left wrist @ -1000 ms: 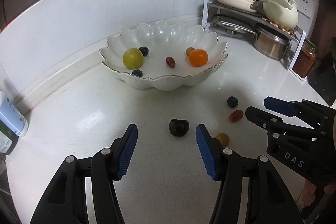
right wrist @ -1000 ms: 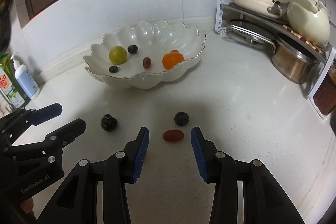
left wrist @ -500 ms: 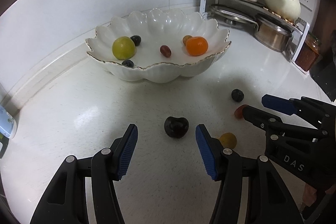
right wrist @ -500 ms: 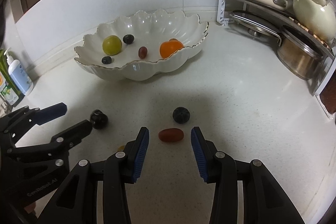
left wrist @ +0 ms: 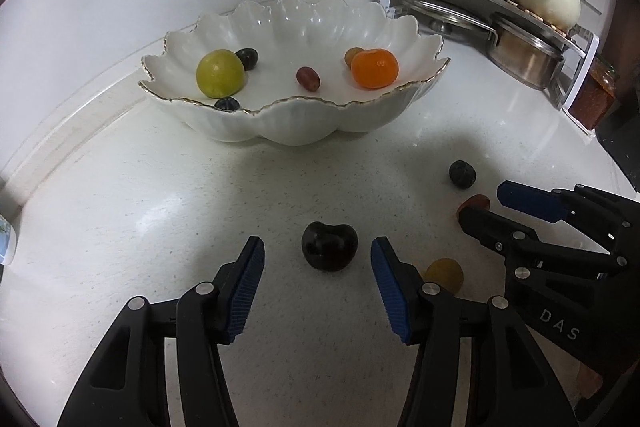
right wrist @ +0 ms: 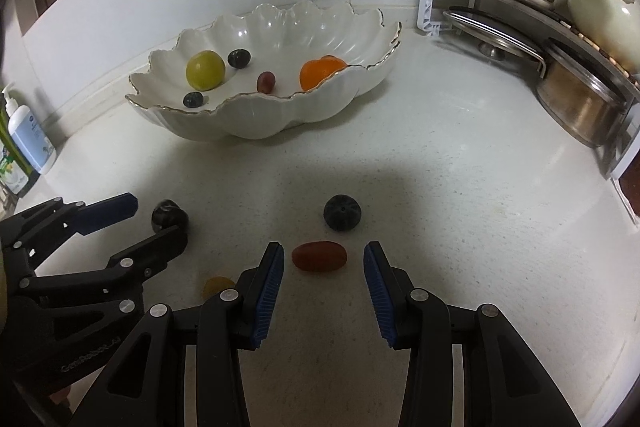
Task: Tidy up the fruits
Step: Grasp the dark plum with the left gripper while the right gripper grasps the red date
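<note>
Six fruits are lying in the scalloped white ceramic bowl (left wrist: pixel 296 115) at 12 o'clock; you are straddling the dark round cherry (left wrist: pixel 329 245) with the released left claw (left wrist: pixel 317 277) and the red oval tomato (right wrist: pixel 319 255) with the released right claw (right wrist: pixel 324 277), four still lying on the table (left wrist: pixel 120 211).

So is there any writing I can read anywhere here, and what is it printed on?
"DAS": white letters on the black body of the right gripper, seen from the left wrist.
Embossed lettering on the body of the left gripper, seen from the right wrist: too faint to read.
Label on the pump bottle: blurred, unreadable.
Green pack beside it: print too small to read.
</note>
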The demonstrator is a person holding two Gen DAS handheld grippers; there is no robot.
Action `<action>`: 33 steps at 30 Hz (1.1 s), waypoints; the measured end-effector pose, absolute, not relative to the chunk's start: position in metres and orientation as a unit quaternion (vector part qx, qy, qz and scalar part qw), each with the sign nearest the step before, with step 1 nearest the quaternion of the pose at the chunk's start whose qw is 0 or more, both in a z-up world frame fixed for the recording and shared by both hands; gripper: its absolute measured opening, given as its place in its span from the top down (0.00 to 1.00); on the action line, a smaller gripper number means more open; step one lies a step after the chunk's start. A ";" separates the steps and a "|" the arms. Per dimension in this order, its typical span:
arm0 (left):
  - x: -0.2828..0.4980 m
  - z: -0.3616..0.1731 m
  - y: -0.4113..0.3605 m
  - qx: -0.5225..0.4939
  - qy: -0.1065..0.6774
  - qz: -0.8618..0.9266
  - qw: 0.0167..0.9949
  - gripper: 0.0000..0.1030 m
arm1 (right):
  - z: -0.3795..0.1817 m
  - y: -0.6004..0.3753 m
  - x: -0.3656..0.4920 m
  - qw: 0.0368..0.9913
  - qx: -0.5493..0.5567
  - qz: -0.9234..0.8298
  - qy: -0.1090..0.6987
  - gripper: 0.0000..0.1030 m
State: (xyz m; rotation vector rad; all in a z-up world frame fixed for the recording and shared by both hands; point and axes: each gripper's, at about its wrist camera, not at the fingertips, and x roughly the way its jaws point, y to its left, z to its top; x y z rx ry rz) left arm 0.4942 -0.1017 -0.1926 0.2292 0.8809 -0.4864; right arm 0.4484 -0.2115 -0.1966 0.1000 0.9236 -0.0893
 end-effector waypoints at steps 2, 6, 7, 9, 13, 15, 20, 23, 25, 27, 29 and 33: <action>0.496 -0.194 -0.103 0.109 0.424 -0.233 0.869 0.51 | -0.198 -0.212 0.450 0.892 0.050 -0.040 0.447 0.58; 0.499 -0.196 -0.105 0.103 0.429 -0.235 0.866 0.62 | -0.201 -0.213 0.451 0.890 0.056 -0.036 0.452 0.59; 0.499 -0.197 -0.105 0.103 0.429 -0.235 0.866 0.65 | -0.201 -0.214 0.451 0.889 0.055 -0.036 0.452 0.59; 0.499 -0.198 -0.106 0.102 0.431 -0.237 0.865 0.68 | -0.202 -0.214 0.451 0.890 0.053 -0.035 0.452 0.63; 0.499 -0.198 -0.108 0.102 0.432 -0.236 0.865 0.71 | -0.204 -0.214 0.452 0.889 0.055 -0.023 0.455 0.71; 0.499 -0.198 -0.107 0.097 0.433 -0.234 0.865 0.71 | -0.204 -0.214 0.451 0.889 0.055 -0.022 0.453 0.72; 0.493 -0.192 -0.105 0.090 0.427 -0.228 0.870 0.71 | -0.200 -0.215 0.448 0.892 0.057 -0.021 0.449 0.72; 0.490 -0.187 -0.104 0.086 0.425 -0.227 0.872 0.71 | -0.196 -0.217 0.444 0.894 0.059 -0.020 0.443 0.72; 0.487 -0.184 -0.103 0.080 0.424 -0.225 0.874 0.71 | -0.192 -0.217 0.442 0.896 0.060 -0.019 0.439 0.72; 0.484 -0.180 -0.102 0.076 0.422 -0.224 0.875 0.71 | -0.186 -0.216 0.438 0.899 0.057 -0.019 0.433 0.72; 0.480 -0.176 -0.100 0.070 0.419 -0.223 0.877 0.71 | -0.181 -0.217 0.435 0.902 0.057 -0.018 0.427 0.72; 0.472 -0.166 -0.098 0.063 0.412 -0.220 0.882 0.71 | -0.170 -0.216 0.428 0.908 0.054 -0.017 0.415 0.72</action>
